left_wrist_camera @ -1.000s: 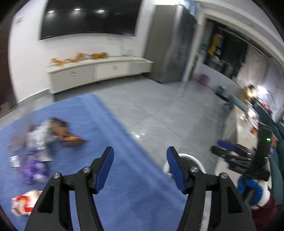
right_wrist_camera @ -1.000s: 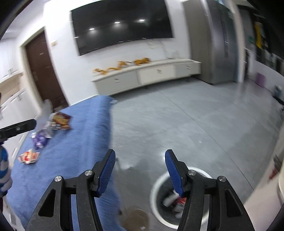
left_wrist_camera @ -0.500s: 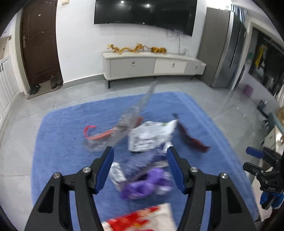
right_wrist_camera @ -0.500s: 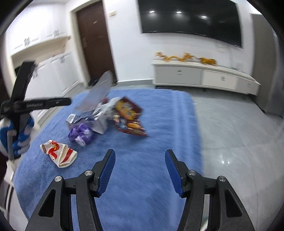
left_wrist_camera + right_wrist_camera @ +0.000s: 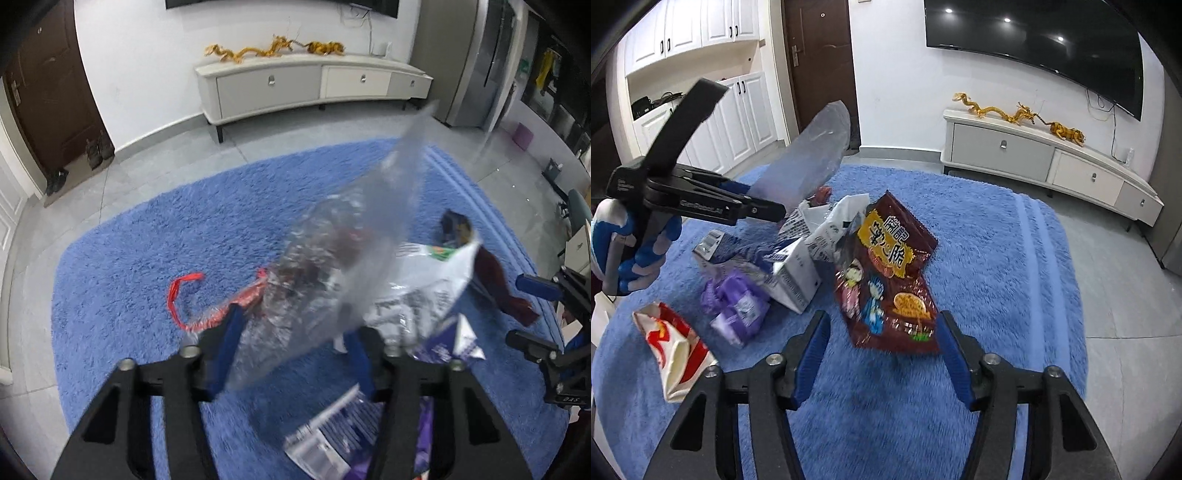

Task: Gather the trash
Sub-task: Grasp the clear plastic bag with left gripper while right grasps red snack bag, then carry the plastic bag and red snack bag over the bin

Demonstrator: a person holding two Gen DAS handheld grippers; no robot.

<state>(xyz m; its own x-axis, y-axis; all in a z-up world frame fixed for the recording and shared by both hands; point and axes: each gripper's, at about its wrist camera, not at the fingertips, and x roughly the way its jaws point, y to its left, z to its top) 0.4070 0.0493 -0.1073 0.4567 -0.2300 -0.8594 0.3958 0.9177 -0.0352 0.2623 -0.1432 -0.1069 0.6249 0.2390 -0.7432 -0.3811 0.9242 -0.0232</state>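
Trash lies heaped on the blue rug (image 5: 997,258). Your left gripper (image 5: 291,343) tilts steeply down, its jaws just closing around a clear plastic bag (image 5: 343,258); whether they pinch it, I cannot tell. Your right gripper (image 5: 882,354) angles down, jaws also narrowing yet apart, framing the brown snack bag (image 5: 890,280) without touching it.

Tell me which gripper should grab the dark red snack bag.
Right. The right gripper hangs open directly before the dark red snack bag, its lower edge between the fingers. The left gripper is busy around the clear plastic bag.
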